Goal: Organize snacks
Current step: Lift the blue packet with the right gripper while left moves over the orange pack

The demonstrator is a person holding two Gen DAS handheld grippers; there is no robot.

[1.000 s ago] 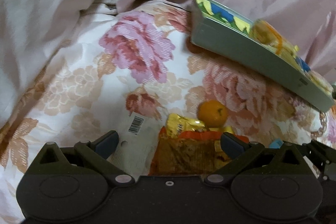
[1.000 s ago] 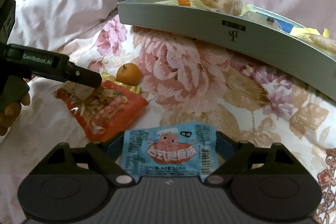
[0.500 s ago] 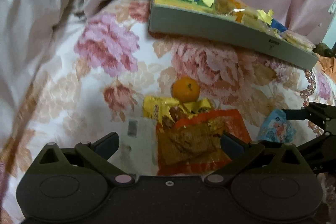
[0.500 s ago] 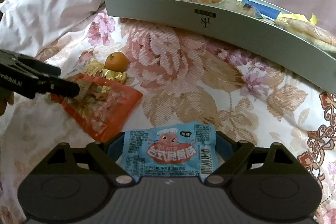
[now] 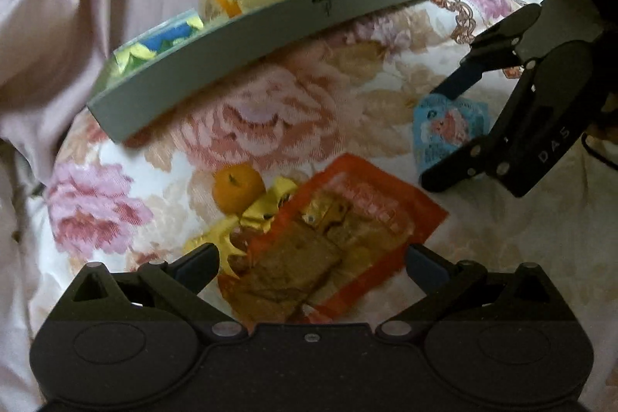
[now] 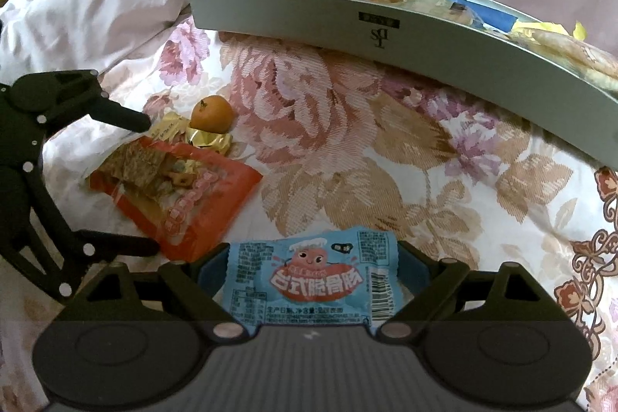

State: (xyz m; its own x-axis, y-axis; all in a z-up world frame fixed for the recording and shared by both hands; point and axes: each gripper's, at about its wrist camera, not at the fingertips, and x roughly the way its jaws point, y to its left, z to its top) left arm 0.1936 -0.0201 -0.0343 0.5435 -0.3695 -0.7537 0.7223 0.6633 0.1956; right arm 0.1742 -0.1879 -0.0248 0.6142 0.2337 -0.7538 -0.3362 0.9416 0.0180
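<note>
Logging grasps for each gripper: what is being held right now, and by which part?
The right gripper holds the blue snack packet by its two side edges. The left gripper is open around the orange packet, holding nothing.

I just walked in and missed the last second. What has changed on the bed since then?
The left gripper has pulled back from the orange snack bag and turned, its fingers open around the bag's near end. The right gripper still holds the blue snack packet and has drawn back a little from the grey box. The tangerine, gold wrappers and box stayed put.
</note>
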